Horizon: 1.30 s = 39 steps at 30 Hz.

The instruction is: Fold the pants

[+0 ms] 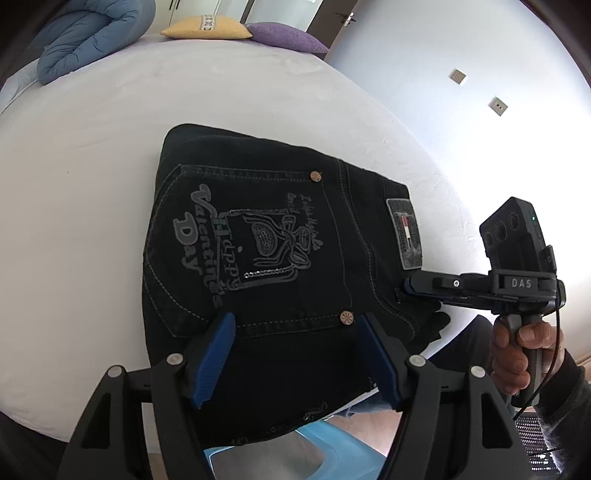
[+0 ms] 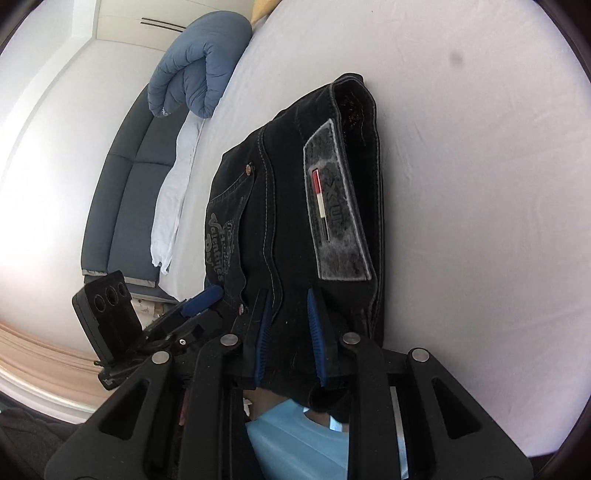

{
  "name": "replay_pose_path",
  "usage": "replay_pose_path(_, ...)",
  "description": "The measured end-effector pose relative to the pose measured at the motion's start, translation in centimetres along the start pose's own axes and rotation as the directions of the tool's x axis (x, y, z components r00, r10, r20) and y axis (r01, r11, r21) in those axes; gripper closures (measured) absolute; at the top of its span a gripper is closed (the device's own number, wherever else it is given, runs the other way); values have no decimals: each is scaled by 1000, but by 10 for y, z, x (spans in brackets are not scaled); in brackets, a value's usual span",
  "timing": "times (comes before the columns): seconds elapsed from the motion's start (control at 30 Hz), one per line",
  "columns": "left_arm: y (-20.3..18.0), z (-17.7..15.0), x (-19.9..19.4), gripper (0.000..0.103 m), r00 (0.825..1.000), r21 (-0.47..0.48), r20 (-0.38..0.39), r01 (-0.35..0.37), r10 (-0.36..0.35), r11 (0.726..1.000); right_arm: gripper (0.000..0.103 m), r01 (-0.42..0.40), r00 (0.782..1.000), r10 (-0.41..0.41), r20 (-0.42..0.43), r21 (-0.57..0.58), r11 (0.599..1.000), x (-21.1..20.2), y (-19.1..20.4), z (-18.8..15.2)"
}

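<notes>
Black jeans (image 1: 266,236) lie folded on the white bed, back pocket with grey "Happy Valentine's Day" print facing up, a grey waistband patch (image 1: 406,236) at the right. My left gripper (image 1: 295,325) is open, its blue pads (image 1: 216,354) spread above the near edge of the jeans, holding nothing. My right gripper (image 2: 288,332) stands at the waistband end of the jeans (image 2: 295,206), its blue pads narrowly apart with cloth between them. In the left wrist view the right gripper (image 1: 410,286) touches the waistband corner below the patch.
The white bed (image 1: 92,184) carries a rolled blue duvet (image 1: 85,40), a yellow pillow (image 1: 207,29) and a purple pillow (image 1: 288,37) at its far end. A light blue stool (image 1: 295,450) stands below the near edge. A grey sofa (image 2: 125,192) runs beside the bed.
</notes>
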<state>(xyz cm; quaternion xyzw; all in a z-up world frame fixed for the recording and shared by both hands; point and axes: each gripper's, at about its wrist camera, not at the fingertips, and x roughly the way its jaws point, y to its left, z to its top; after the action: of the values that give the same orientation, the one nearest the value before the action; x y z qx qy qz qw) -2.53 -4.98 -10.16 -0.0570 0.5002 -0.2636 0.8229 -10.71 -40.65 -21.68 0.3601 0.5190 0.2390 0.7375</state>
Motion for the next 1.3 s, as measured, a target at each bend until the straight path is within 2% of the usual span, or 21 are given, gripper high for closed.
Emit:
replay_pose_path(0.13,21,47,-18,32,997,-11,80,19,-18,1000,84,19,1000,-19,-6,1,1000,-1,2,1)
replay_pose_path(0.17,30,64,-15,32,995,-26,92,43,-41,999,84,20,1000,-20,-6,5,1000,1,2,2)
replay_pose_path(0.23,45,88,-2,39,992,-59,89,91,-86,994,84,34,999,-34,-10,3,999,2,3,6)
replay_pose_path(0.3,59,105,23,75,996,-83,39,89,-86,993,84,66,998,-66,-9,-22,998,5,9,6)
replay_pose_path(0.4,68,103,51,102,999,-71,-24,42,-44,997,84,89,996,-89,-7,-36,995,5,9,8)
replay_pose_path(0.57,52,64,46,102,999,-27,-7,33,-33,999,87,81,997,-81,5,-13,997,7,6,7)
replay_pose_path(0.63,39,39,37,102,1000,10,18,10,-10,1000,87,76,997,-76,10,-12,997,7,3,6)
replay_pose_path(0.73,31,7,24,102,999,16,51,10,-11,1000,87,66,998,-66,18,-14,998,2,-4,1)
replay_pose_path(0.87,24,-19,10,102,996,39,92,-19,15,999,87,63,997,-62,40,-40,997,-5,-6,-6)
replay_pose_path(0.97,28,-25,1,98,997,23,74,3,-5,1000,84,83,995,-80,61,-56,995,-18,1,-13)
replay_pose_path(1.0,29,-26,-5,96,998,23,68,5,-7,1000,78,86,994,-81,78,-62,994,-26,5,-15)
replay_pose_path(1.03,30,-27,-12,93,998,24,66,4,-6,1000,54,81,993,-73,96,-79,994,-36,11,-17)
replay_pose_path(1.07,34,-24,-23,79,997,21,75,6,-8,1000,36,77,991,-67,116,-85,993,-45,13,-19)
replay_pose_path(1.1,38,-21,-31,54,996,13,93,10,-12,1000,11,80,987,-67,148,-81,994,-55,14,-21)
replay_pose_path(1.17,49,-10,-47,22,990,-13,140,-12,14,1000,8,89,978,-71,196,-86,992,-69,12,-18)
replay_pose_path(1.2,56,-1,-51,16,987,-25,158,-12,15,1000,8,91,977,-74,199,-78,993,-72,8,-14)
replay_pose_path(1.23,63,8,-50,15,987,-36,159,1,5,999,8,97,978,-86,190,-47,994,-72,0,-7)
replay_pose_path(1.3,78,25,-35,13,996,-65,93,11,-5,998,8,100,980,-104,171,29,995,-69,-16,5)
